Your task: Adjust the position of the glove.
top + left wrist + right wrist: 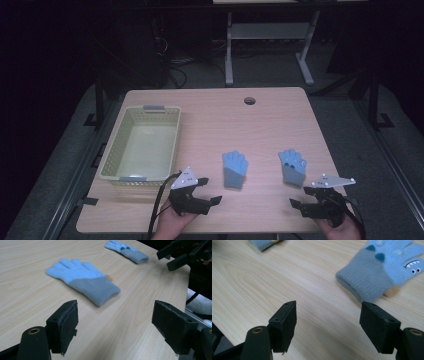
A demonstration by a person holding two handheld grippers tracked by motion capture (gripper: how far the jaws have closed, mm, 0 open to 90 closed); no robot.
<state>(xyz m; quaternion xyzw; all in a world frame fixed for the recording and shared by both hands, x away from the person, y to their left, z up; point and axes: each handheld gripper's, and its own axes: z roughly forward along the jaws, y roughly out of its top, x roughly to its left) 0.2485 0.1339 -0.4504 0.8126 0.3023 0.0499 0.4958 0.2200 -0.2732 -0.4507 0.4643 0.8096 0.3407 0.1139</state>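
Note:
Two small blue knit gloves lie flat on the wooden table, fingers pointing away from me. The left glove rests just ahead of my left gripper, which stands open and holds nothing. The right glove has a face pattern and dark spots; it lies ahead and to the right of my right gripper, also open and holding nothing. In the left gripper view the right glove and the right gripper appear farther off. The left glove's cuff peeks in at the top of the right gripper view.
A pale yellow plastic basket with grey handles sits on the table's left side, nothing inside it. A round cable hole is near the far edge. Both hands rest at the near edge; a white desk frame stands beyond the table.

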